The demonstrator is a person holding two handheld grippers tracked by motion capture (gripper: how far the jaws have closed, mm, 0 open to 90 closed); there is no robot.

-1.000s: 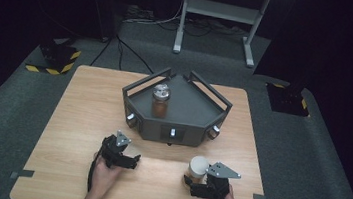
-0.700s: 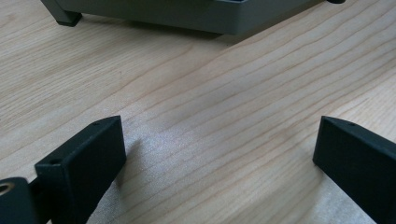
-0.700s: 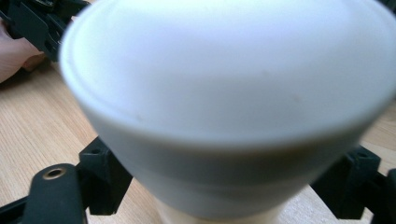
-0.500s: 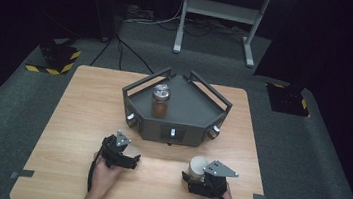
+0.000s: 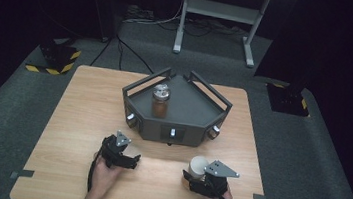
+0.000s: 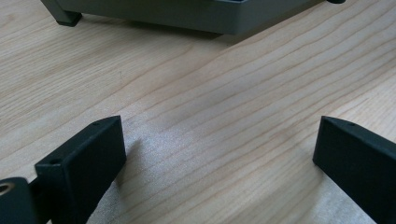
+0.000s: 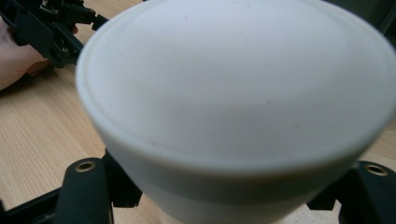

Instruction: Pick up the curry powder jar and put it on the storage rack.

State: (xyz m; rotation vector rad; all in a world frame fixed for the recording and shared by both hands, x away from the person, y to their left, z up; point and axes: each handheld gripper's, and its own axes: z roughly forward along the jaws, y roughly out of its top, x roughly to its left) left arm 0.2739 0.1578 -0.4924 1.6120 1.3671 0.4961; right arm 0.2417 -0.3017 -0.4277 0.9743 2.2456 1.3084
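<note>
My right gripper (image 5: 195, 174) clamps a white cup (image 5: 198, 165) between its jaws, low over the near right part of the wooden worktop (image 5: 82, 114); in the right gripper view the cup (image 7: 238, 107) looms large and close, its wide pale face toward the camera, the black jaws pressing its narrower part from both sides; whether the cup rests on the wood or hangs just above it, I cannot tell. My left gripper (image 5: 130, 158) sits on the near left part of the worktop, well apart from the cup, my hand (image 5: 106, 172) wrapped around its body; its jaws stand wide with nothing between them, and in the left gripper view bare wood grain (image 6: 219, 121) lies between the two black jaws (image 6: 219, 154). Beyond both grippers, at the middle of the worktop, stands a dark grey tray (image 5: 190, 113) with raised rails; its near edge shows at the top of the left gripper view (image 6: 187, 14). On the tray's left half stands a jar (image 5: 160, 100) of brown stuff with a pale lid, upright.
</note>
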